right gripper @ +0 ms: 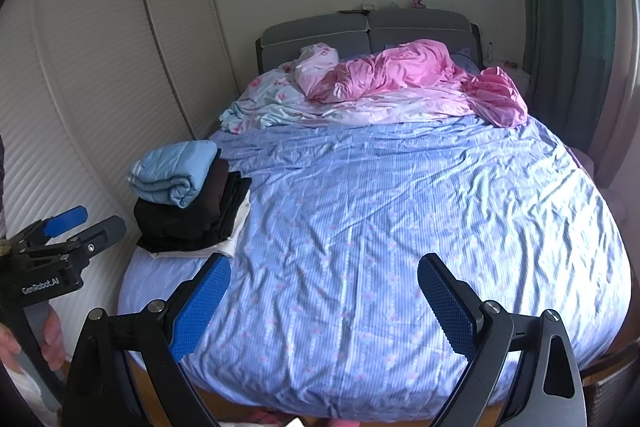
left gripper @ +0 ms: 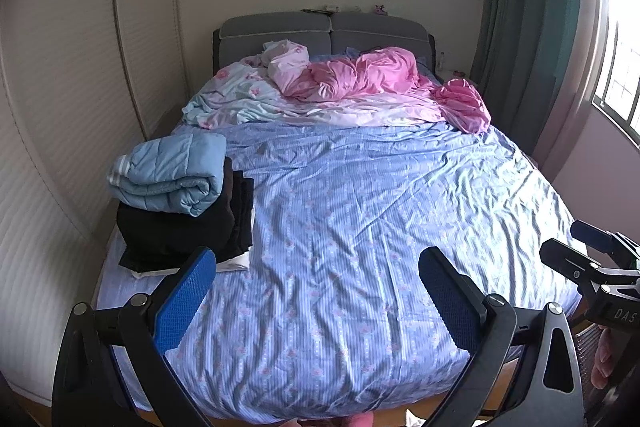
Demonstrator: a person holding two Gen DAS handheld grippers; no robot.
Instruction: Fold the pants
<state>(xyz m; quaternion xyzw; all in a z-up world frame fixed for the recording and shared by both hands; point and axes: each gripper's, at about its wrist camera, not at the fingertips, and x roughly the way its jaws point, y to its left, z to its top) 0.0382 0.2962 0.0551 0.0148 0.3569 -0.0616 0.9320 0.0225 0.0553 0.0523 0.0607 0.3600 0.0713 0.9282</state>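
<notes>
While both views look up the bed [left gripper: 340, 227] from its foot, each catches the other tool at its margin: the left wrist view has the right gripper [left gripper: 576, 247] at its right edge, above a hand [left gripper: 602, 363]; the right wrist view has the left gripper [right gripper: 86, 223] at its left edge, with fingers of a hand [right gripper: 50, 339] round its handle; only the left wrist view shows the window [left gripper: 620, 67]. Both tools are spread wide and empty — the left gripper's blue pads [left gripper: 184, 299] and the right gripper's pads [right gripper: 200, 307] hang above the wrinkled blue sheet, touching nothing. Folded dark pants [left gripper: 176, 227] lie stacked at the bed's left edge, on something white, with a folded light-blue quilted garment [left gripper: 172, 171] on top; how many pairs make the stack I cannot tell. A pink and pale floral quilt [left gripper: 360, 83] is bunched against the grey headboard [left gripper: 280, 31]; the broad middle and near part of the sheet lie open; louvred doors [right gripper: 100, 67] close in the left side and a green curtain [left gripper: 528, 7] the far right.
</notes>
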